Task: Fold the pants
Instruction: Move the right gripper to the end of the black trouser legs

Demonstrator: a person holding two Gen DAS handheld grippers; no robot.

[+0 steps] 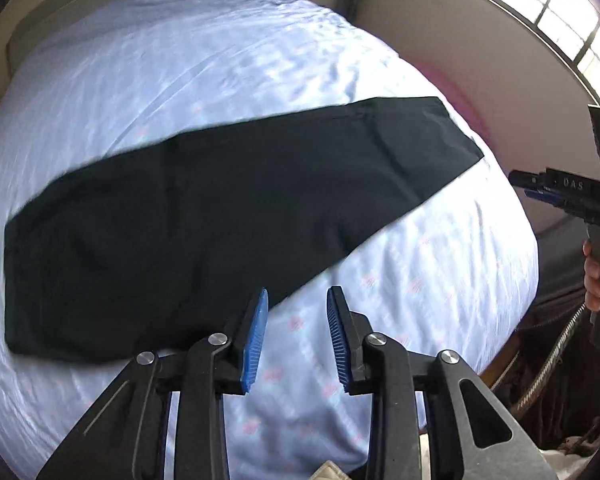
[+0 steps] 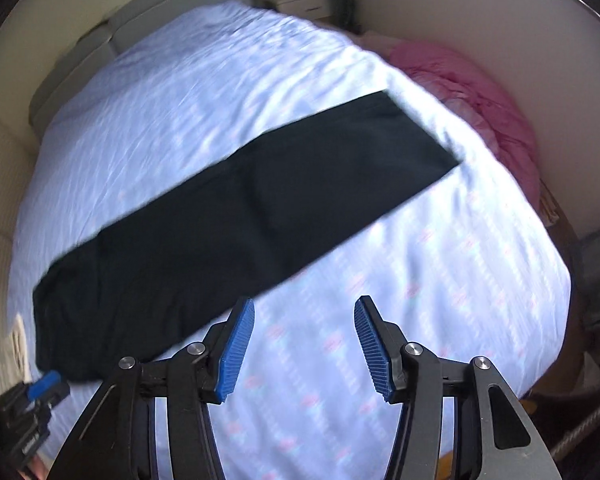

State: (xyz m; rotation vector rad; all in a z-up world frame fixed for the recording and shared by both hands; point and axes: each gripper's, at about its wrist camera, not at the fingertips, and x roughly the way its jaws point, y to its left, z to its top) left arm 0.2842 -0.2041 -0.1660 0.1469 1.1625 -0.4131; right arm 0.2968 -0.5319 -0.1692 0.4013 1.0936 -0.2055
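I am holding both grippers above the bed (image 1: 440, 280), each with its jaws standing apart and nothing between them: my left gripper (image 1: 297, 336) is hovering over the near edge of the pants (image 1: 220, 208), and my right gripper (image 2: 304, 350) is hanging over bare sheet just beside them. The pants are lying flat across the bed in one long dark strip, already doubled leg on leg by the look of it, the wide waist end toward my left and the narrow cuff end (image 2: 416, 136) running off toward the pink bedding (image 2: 492, 112). I am judging the cloth light, limp and a little slick, so it will be sagging and sliding unless I am pinching both layers at the cuff corners, well in from the edge
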